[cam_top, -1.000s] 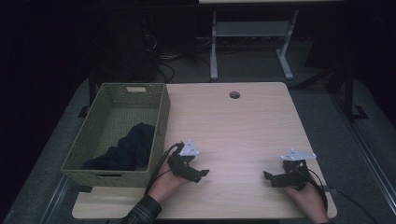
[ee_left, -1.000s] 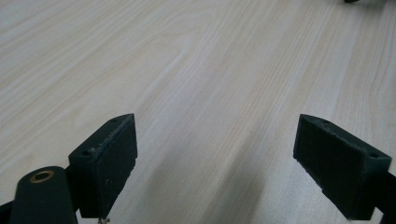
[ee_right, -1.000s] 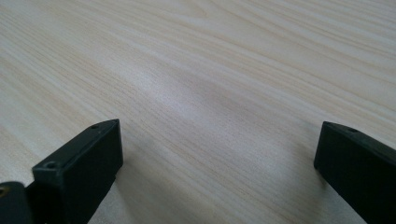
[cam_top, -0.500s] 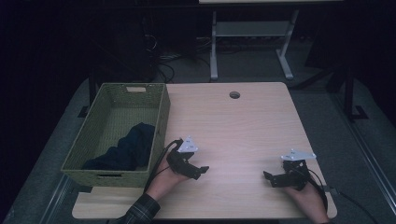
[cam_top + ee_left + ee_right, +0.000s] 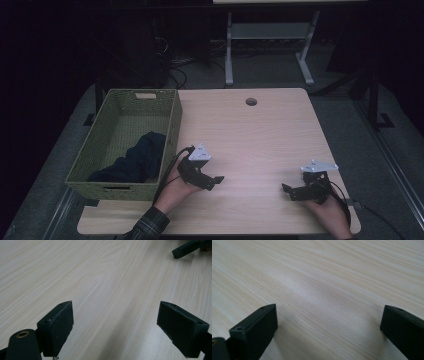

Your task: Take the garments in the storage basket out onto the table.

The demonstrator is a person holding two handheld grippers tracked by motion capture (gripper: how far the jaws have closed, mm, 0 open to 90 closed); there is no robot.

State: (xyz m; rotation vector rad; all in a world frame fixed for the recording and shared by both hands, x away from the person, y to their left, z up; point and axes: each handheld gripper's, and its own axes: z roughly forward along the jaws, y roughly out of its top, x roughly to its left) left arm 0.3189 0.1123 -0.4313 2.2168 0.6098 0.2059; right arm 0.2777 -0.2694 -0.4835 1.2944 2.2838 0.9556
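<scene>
A person sits at a pale wooden table (image 5: pixel 260 135), holding a black two-jaw gripper in each hand. The left gripper (image 5: pixel 212 181) rests low over the tabletop at about seven o'clock from the table's centre. In the left gripper view its jaws stand wide apart, with bare wood grain between them and nothing held. A grey three-cornered plate sits on top of it, and a dark cable loops from it toward the person's plaid sleeve (image 5: pixel 147 226).

The right gripper (image 5: pixel 290 191) lies at about five o'clock from the table's centre, near the front right corner and well apart from the left one. In the right gripper view its jaws are also spread wide over bare wood, gripping nothing. One of its jaws shows far off at the top right of the left gripper view.

Just beside the left gripper, at its nine o'clock, stands a green woven basket (image 5: pixel 172 125) on the table's left edge. Inside it lies a crumpled dark blue cloth (image 5: pixel 137 160), bunched toward the near end and touching the right wall.

At twelve o'clock on the table is a small round cable hole (image 5: pixel 251 102). Beyond the table, a grey metal desk frame (image 5: pixel 270 45) stands on dark floor. No brand, label or writing can be read anywhere.
</scene>
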